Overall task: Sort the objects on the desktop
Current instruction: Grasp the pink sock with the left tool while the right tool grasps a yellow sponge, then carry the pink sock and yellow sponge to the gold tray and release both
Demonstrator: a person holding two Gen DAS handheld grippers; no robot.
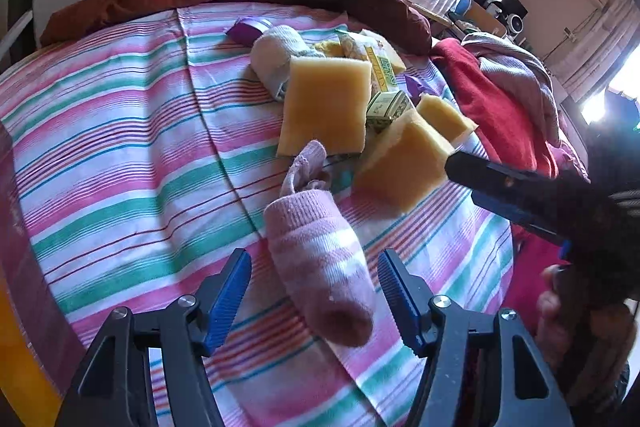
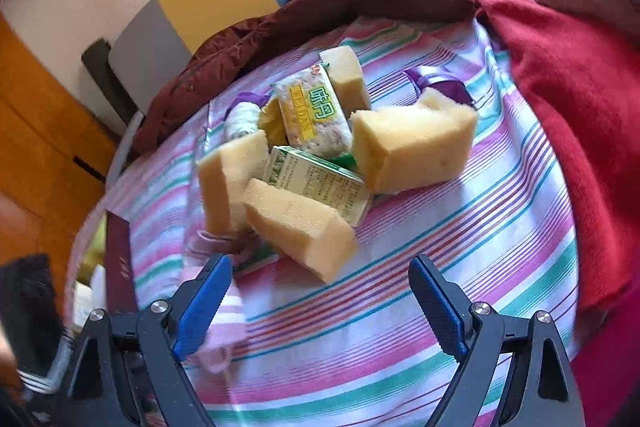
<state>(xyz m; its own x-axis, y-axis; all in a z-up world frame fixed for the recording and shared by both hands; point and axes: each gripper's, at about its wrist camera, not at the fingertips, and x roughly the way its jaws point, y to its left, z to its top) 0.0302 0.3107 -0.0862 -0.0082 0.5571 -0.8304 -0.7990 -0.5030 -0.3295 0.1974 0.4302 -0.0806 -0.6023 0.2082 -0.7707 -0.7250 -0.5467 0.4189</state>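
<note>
Jaws of the left gripper [image 1: 314, 301] stand apart astride the pink sock [image 1: 320, 267], ready to pinch; beyond the sock, the right gripper [image 2: 320, 303] gapes empty before the nearest sponge [image 2: 298, 225].

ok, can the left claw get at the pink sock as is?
Probably yes. The pink sock already lies between the open fingers of the left claw, nothing on top of it; the sponges sit further off.

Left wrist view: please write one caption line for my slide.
Open left gripper straddles a pink striped sock on the striped cloth, yellow sponges beyond.
</note>
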